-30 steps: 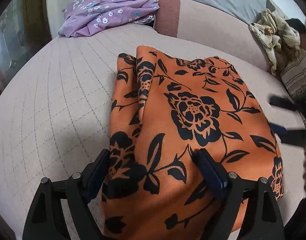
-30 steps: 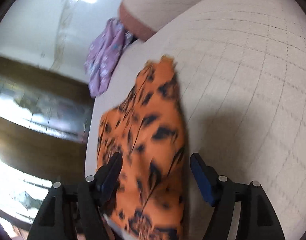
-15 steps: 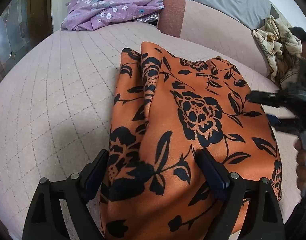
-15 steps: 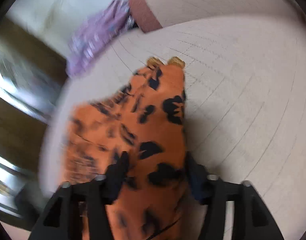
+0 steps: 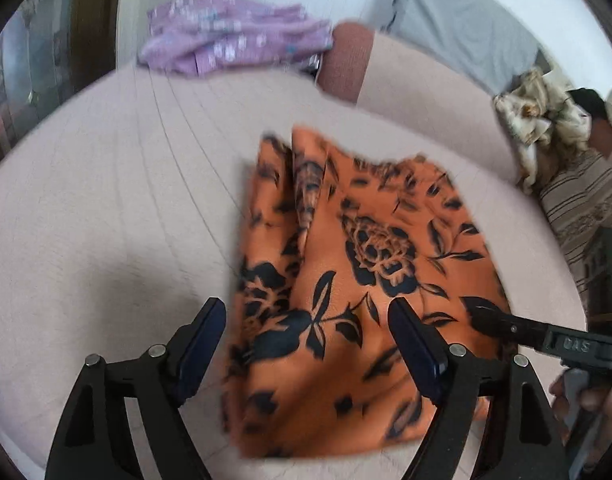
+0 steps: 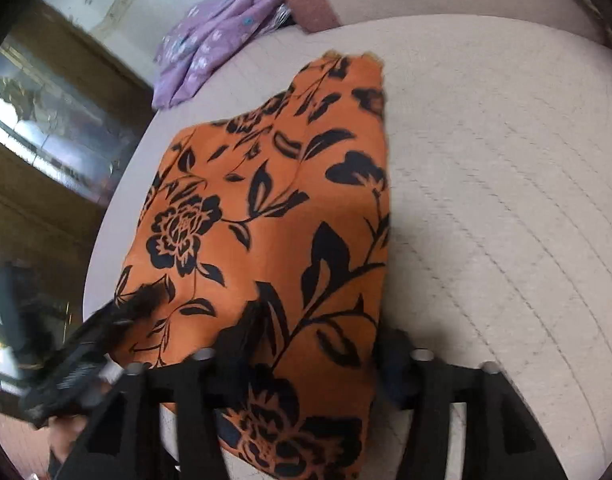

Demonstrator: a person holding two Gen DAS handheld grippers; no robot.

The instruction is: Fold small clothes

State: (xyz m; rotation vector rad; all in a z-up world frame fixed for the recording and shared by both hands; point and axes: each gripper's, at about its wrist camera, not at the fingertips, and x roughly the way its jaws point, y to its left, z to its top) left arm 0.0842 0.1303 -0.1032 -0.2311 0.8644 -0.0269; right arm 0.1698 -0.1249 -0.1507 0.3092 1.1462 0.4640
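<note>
Purple cloth (image 5: 234,32): a crumpled pile with small flowers is seen at the far left edge of the sofa seat (image 5: 106,200), well apart from the orange cloth.

Left gripper (image 5: 308,344): its fingers (image 5: 204,340) are spread wide and have just been closing a little. The left finger is seen over the bare seat, the right one over the orange cloth. The near left part of the cloth lies between them, but it is not pinched.

Orange cloth (image 5: 346,272): a folded piece with black flowers is laid flat in the middle of the sofa seat, with its near edge close to the seat's front edge.

Right gripper (image 6: 322,344): its fingers (image 6: 246,328) are spread part way and have just been closing. The near right edge of the orange cloth is between them. Whether the cloth is pinched cannot be told, as the picture is blurred there.

Cream cloth (image 5: 538,120): a crumpled heap is seen at the far right, beside the seat.
</note>
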